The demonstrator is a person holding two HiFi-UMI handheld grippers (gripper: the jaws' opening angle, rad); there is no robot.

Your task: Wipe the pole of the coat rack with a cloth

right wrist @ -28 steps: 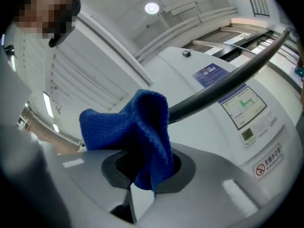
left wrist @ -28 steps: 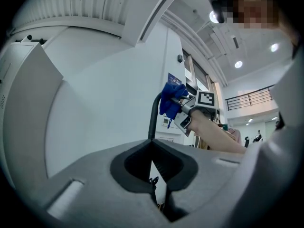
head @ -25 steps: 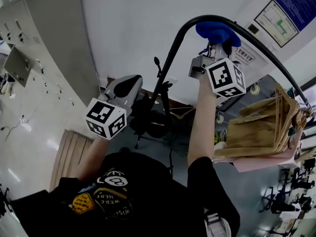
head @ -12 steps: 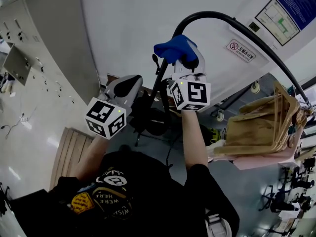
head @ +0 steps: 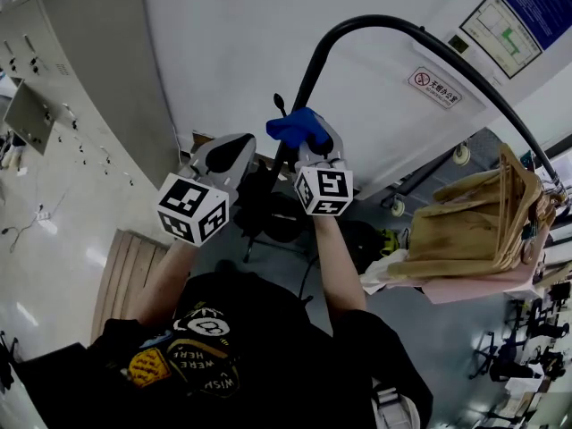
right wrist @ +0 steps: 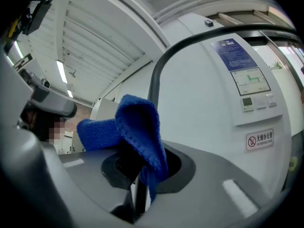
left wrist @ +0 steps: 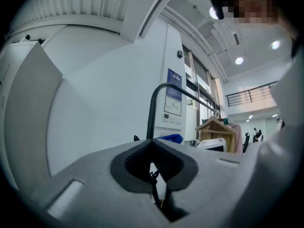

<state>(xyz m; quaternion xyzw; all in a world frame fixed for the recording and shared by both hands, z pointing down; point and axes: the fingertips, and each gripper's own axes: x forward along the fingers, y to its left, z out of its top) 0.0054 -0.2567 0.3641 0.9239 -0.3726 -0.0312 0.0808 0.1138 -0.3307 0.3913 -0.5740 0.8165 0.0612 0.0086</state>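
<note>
The coat rack's black pole [head: 308, 79] rises from the floor and bends over to the right as a top bar [head: 465, 70]. My right gripper [head: 308, 141] is shut on a blue cloth [head: 298, 128] that wraps the upright pole at mid height. In the right gripper view the blue cloth [right wrist: 140, 132] drapes over the jaws with the pole [right wrist: 154, 87] behind it. My left gripper [head: 223, 155] hovers left of the pole, shut and empty. From the left gripper view, the pole [left wrist: 151, 115] and cloth [left wrist: 170, 138] show beyond the closed jaws.
Wooden hangers and a pink garment [head: 478, 231] hang from the right end of the bar. The rack's black base [head: 273, 222] stands on the floor below. A white wall with a sign [head: 435, 88] lies behind; grey cabinets [head: 54, 88] stand at left.
My right gripper has slid the blue cloth from the top bend of the pole down along the upright to mid height. The left gripper has barely moved.
</note>
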